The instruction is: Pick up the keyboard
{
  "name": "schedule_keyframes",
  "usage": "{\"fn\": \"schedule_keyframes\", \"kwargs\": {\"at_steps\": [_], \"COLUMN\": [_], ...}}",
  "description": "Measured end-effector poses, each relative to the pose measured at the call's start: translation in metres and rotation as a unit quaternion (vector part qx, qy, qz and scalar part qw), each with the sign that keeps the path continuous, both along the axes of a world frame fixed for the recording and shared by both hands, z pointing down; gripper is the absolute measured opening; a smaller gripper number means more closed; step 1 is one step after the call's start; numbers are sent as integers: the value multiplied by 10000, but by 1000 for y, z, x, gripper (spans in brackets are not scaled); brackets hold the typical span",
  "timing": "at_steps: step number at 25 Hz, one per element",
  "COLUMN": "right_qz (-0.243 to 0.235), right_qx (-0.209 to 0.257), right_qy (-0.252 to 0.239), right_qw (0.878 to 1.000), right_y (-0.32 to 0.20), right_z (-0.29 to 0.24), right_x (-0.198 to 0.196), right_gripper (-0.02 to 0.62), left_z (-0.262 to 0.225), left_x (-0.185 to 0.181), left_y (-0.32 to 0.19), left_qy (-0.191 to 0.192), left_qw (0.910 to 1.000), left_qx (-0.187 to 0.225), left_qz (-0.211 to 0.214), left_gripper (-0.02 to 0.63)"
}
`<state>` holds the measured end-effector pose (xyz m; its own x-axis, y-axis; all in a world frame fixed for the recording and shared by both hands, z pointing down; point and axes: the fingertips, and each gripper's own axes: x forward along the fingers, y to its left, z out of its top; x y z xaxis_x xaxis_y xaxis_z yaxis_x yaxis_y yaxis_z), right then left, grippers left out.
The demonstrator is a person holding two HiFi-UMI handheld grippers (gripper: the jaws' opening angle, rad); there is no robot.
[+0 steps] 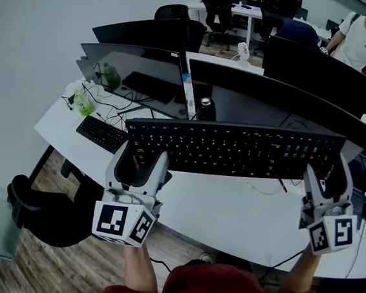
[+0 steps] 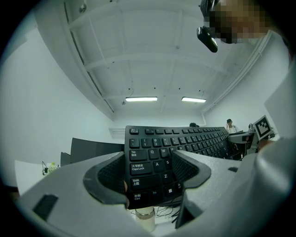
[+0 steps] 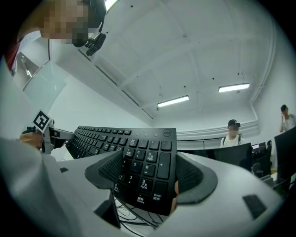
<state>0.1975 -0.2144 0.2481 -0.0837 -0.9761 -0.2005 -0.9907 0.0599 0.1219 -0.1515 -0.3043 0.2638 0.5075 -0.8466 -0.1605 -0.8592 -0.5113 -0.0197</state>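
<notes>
A white desk (image 1: 228,209) is carrying two dark screens, a left monitor (image 1: 135,79) and a wider monitor (image 1: 284,111) that is stretching across the middle. A small black keyboard (image 1: 102,133) is lying near the desk's left edge, with a green bottle (image 1: 83,103) sitting just beyond it and black cables (image 1: 115,106) trailing beside them. A dark can (image 1: 205,104) is standing where the two monitors meet.

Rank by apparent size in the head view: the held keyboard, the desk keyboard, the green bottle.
1. held keyboard, lifted nearer the camera, which inflates it.
2. desk keyboard.
3. green bottle.
</notes>
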Motion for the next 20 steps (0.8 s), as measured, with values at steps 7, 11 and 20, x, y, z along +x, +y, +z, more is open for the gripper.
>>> {"fn": "schedule_keyframes", "kwargs": {"at_steps": [7, 11, 20], "right_qz": [31, 59, 116], "right_qx": [-5, -32, -60], "right_qy": [6, 3, 3], "right_qw": [10000, 10000, 9999], "right_y": [6, 6, 10], "right_z": [-5, -3, -7], "right_x": [2, 1, 1], "right_gripper": [353, 353, 353], "left_z": [-6, -5, -6], "left_x": [3, 2, 3], "left_y": [4, 2, 3], "left_qy": [-8, -8, 4], "left_qw": [10000, 10000, 9999], "left_qx": [3, -25, -72], "left_qz": [29, 58, 109], "left_gripper": [310, 309, 308]}}
